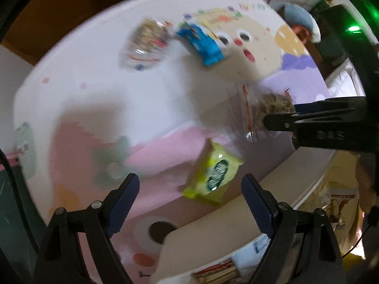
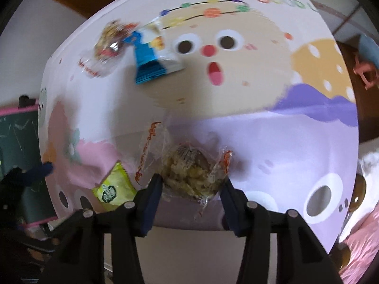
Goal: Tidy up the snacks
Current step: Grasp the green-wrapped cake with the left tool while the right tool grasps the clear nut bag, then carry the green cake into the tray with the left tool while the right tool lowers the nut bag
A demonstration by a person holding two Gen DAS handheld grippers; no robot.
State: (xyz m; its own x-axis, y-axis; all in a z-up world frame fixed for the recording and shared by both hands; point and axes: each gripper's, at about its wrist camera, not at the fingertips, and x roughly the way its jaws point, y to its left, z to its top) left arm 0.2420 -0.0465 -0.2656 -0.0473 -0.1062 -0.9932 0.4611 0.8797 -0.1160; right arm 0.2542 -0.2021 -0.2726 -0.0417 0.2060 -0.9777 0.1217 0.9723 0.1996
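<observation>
Snacks lying scattered on cartoon-print table (image 2: 272, 146). Clear packet of fried pieces (image 2: 189, 170) sitting at near edge, between jaws of right gripper (image 2: 191, 184); jaws partly open, bracketing packet, contact not clear. Probably lining up for a grasp. Left gripper (image 1: 189, 189) hovering wide open, holding nothing, aimed toward yellow-green packet (image 1: 213, 175) just left. Blue packet (image 2: 151, 56) and clear mixed-snack bag (image 2: 106, 47) resting together at far left, possibly grouped already.
</observation>
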